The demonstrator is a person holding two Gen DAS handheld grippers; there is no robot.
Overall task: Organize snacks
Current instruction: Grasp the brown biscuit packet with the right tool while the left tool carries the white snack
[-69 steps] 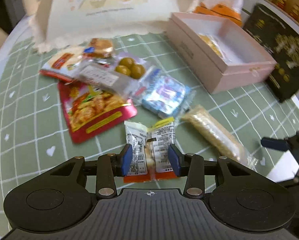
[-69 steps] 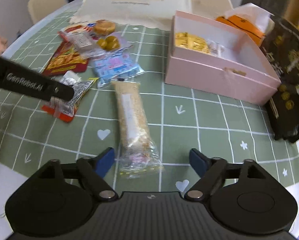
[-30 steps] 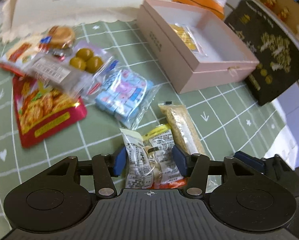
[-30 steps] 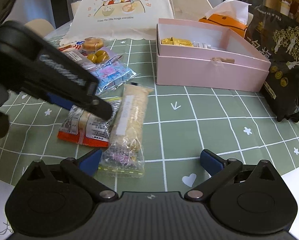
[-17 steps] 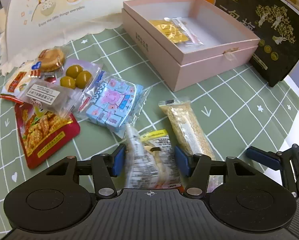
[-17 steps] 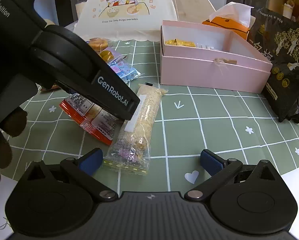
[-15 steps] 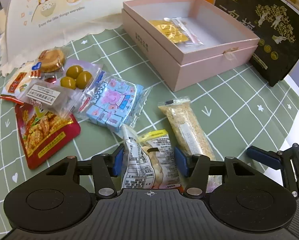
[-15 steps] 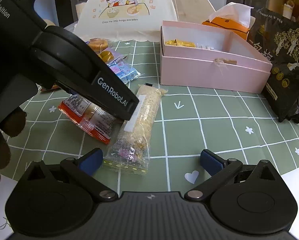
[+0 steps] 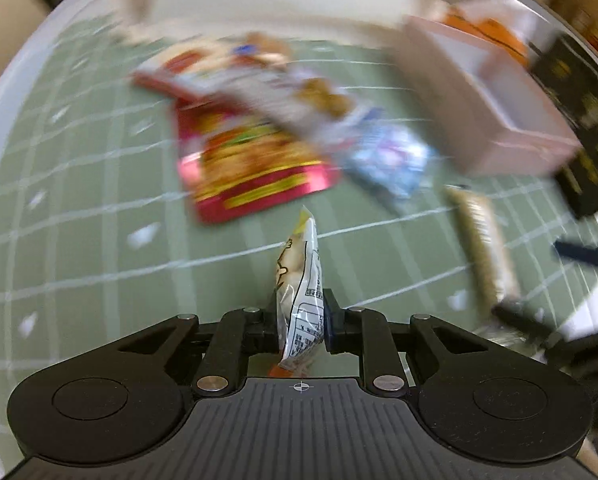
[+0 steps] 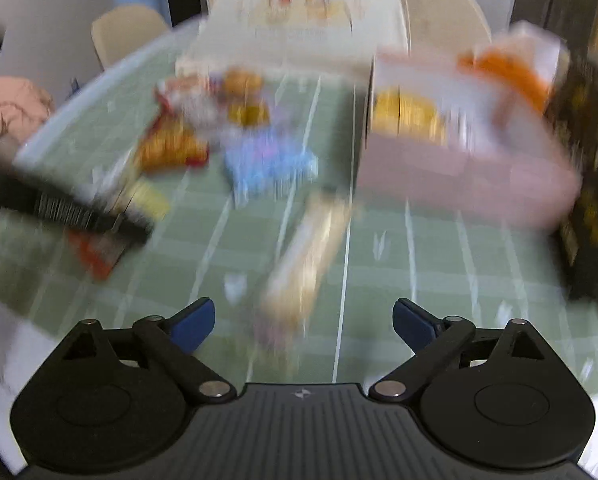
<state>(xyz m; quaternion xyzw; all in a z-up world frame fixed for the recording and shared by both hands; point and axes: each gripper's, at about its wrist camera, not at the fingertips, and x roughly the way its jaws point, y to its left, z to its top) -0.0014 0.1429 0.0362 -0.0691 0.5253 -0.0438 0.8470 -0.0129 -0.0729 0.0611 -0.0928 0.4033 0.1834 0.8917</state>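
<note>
Fingers of the left gripper pinch the snack packet by a thin edge — it may slip; right gripper fingers spread, empty.

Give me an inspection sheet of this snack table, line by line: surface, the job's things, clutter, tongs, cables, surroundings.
Surface: green grid cloth on a round table.
Job's things: white packet clamped edge-up in the left tongs; red pouch, blue pack and long bar lie on the cloth; pink box open, with yellow packets inside.
Clutter: orange tissue box and black bag by the pink box; other packets blurred.
Tongs: left have just closed on the white packet; right tongs open, nothing between the pads.
Cables: nothing seen.
Surroundings: beige chair, cream food cover.
</note>
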